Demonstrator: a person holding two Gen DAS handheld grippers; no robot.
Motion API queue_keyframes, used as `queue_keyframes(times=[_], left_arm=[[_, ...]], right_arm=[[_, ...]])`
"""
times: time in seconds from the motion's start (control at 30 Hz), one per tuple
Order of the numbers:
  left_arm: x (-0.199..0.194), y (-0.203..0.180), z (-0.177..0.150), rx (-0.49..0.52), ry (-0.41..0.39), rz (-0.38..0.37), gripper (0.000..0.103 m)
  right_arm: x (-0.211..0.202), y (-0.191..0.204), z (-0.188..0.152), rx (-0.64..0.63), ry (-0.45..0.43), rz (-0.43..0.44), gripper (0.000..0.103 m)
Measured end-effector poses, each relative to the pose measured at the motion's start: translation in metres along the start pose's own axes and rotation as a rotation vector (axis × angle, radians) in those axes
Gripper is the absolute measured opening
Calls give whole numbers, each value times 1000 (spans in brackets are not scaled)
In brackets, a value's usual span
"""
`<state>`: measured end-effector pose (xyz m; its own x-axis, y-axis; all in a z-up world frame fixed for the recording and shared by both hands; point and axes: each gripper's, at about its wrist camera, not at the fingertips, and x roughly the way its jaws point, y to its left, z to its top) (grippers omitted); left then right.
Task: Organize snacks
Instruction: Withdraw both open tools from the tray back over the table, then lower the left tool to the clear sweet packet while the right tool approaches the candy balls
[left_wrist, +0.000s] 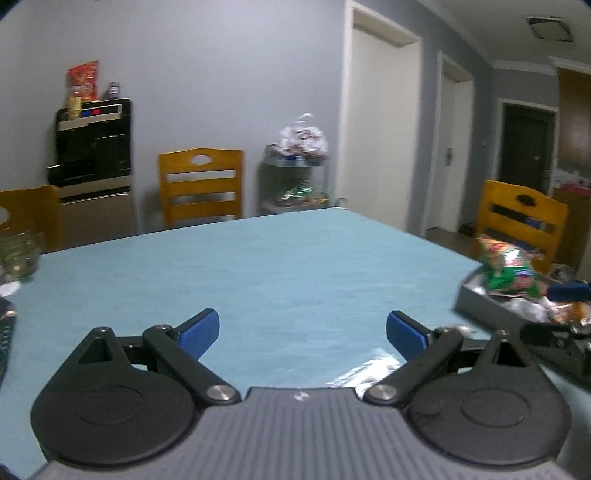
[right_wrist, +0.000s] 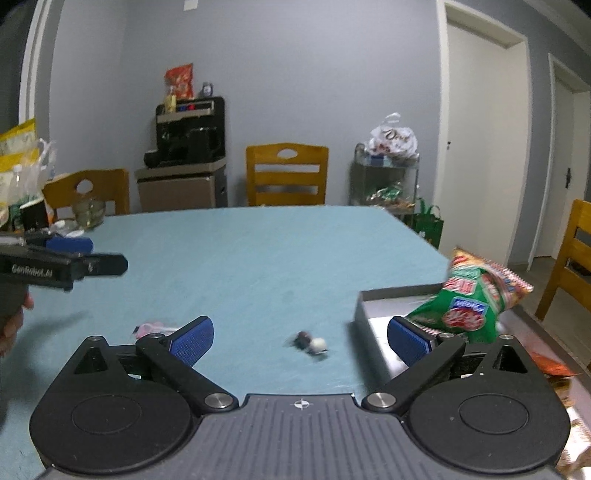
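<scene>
On blue-topped bench (right_wrist: 258, 258): small dark and white wrapped candies (right_wrist: 310, 341) loose ahead of my right hand-held gripper (right_wrist: 301, 338), jaws wide, empty. Green-red crinkly snack bag (right_wrist: 469, 306) tilted in grey tray (right_wrist: 373, 306). Risk: bag topples out; candies roll if nudged.

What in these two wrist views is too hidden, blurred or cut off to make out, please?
- Tray contents, right wrist view: hidden behind the green snack bag and cut off at the frame edge.
- Two small round items on the table, right wrist view: motion blur hides what they are.
- Pink wrapper, right wrist view: partly behind the right gripper fingers.
</scene>
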<state>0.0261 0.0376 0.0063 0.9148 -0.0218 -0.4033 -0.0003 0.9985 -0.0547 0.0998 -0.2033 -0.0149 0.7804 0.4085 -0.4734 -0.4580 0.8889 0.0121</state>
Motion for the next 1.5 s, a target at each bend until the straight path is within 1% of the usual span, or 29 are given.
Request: queue_keyframes(times=[0.03,0.13,0.2,0.23,0.27,0.3,0.37,0.4,0.47,0.53,0.73,0.8,0.87,0.9,0.97,1.03,1.13,1.23,1.33,1.47,1.5], left_arm=[[1,3,-1,-4,4,-6,98],[10,4,-9,-5,41,-62,98],[19,-3,-15,23,66,-69,98],[22,-6,-17,37,79,-65,98],[26,-9,-19,49,89,-65,98],[29,-11,-21,57,97,-65,98],[34,-14,-23,56,110,-67,98],[38,-17,-24,53,114,-68,98],[41,-16,-26,44,122,-63,98],[47,-21,-25,41,129,-63,98],[50,-25,-27,48,138,-79,98],[52,-26,-27,49,139,-86,98],[53,-27,-28,51,145,-98,98],[54,-27,-28,52,148,-103,98],[55,-28,-29,54,152,-109,98],[55,-29,-29,55,153,-110,98],[57,-29,-30,55,157,-113,98],[57,-30,-30,62,157,-122,98],[59,-33,-30,76,160,-132,98],[61,-43,-32,101,125,-141,98],[63,-46,-33,113,127,-145,98]], right_arm=[[4,3,-1,-2,7,8,102],[14,11,-4,-23,29,22,102],[22,17,-5,-55,33,28,101],[25,20,-5,-74,35,23,99],[29,22,-5,-93,38,15,95],[34,24,-4,-109,44,6,94],[44,27,-4,-130,67,-16,83],[51,26,-3,-128,86,-19,81],[62,24,-3,-110,115,-9,70],[71,20,-3,-85,137,-7,62],[91,12,-6,-53,153,-38,59],[97,10,-5,-35,176,-27,59],[97,8,-4,-32,171,-23,58],[97,8,-4,-32,172,-18,56],[96,7,-5,-32,178,-9,42],[94,8,-6,-54,180,-7,39],[88,13,-8,-81,177,3,31],[81,16,-7,-86,172,23,28],[70,18,-8,-90,167,43,27],[53,13,-12,-63,153,76,26],[49,11,-13,-54,150,82,26]])
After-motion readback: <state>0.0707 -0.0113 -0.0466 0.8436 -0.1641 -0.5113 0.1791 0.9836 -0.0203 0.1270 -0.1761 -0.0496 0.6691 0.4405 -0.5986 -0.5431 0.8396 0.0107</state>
